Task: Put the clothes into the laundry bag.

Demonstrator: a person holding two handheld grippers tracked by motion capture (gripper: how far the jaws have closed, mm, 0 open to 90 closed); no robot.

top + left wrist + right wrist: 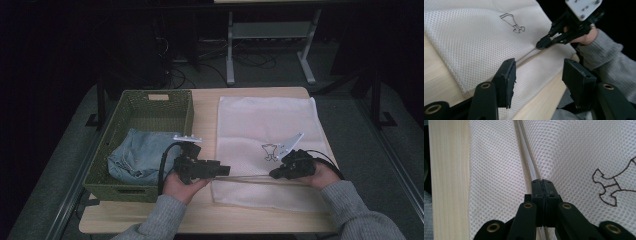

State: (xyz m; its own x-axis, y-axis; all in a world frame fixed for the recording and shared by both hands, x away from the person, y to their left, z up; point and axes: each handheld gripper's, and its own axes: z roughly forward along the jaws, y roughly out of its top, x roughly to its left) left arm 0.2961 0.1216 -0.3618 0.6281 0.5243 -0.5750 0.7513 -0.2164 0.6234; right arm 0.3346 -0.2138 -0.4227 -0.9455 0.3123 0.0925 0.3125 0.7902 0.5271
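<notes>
So there's a green woven basket (116, 125) on the left side of the bench (205, 100) with a crumpled light-blue denim piece (137, 155) sitting inside it, and just beside it a white mesh laundry bag (260, 120) lies flat on the right half. The right gripper (274, 174) has its jaws pressed together right on the bag's zipper line (525, 157), near the little outline drawing (611, 187). The left gripper (226, 170) hangs spread wide open over the bag's near-left corner, pinching nothing
</notes>
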